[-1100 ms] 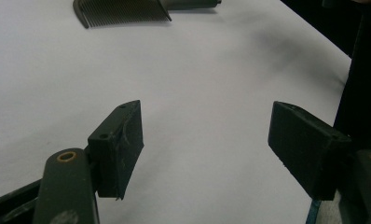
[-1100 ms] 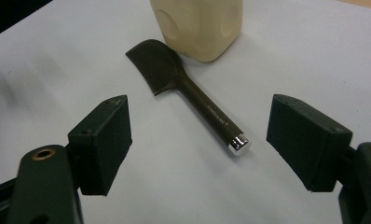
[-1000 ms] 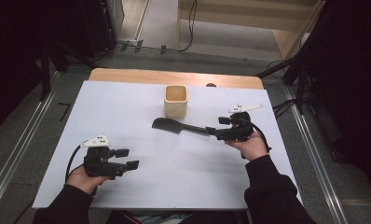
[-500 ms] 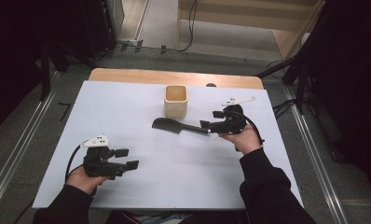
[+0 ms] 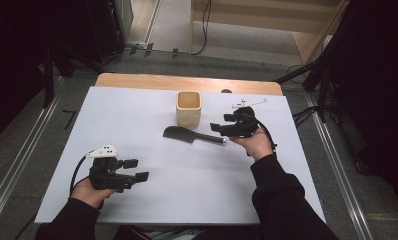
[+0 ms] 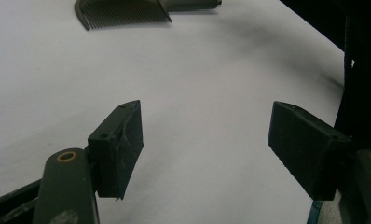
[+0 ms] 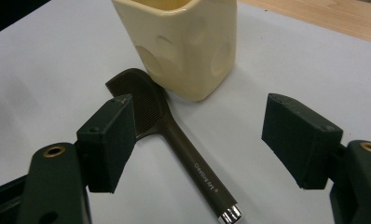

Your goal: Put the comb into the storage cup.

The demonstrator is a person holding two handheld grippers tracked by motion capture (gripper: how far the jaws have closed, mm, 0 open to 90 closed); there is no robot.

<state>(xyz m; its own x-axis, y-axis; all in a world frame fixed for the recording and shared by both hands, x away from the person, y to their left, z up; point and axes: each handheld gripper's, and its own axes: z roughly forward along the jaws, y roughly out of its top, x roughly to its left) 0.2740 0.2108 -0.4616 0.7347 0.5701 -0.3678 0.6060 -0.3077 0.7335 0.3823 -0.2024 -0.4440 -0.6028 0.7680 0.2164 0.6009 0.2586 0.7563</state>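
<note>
Comb [image 5: 193,135] lies flat mid-table, head just before cream cup [image 5: 188,108], handle toward right gripper [image 5: 220,128]. Right gripper at handle end, jaws wide but just been closing a little, handle between them, pads not touching. Left gripper [image 5: 136,170] near table's front left, well apart from comb, jaws wide, nothing between.

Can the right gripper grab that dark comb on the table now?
Probably yes. The right gripper hovers open at the comb handle's end, with nothing between them. The cream cup stands beside the comb's toothed end, clear of the handle.
</note>
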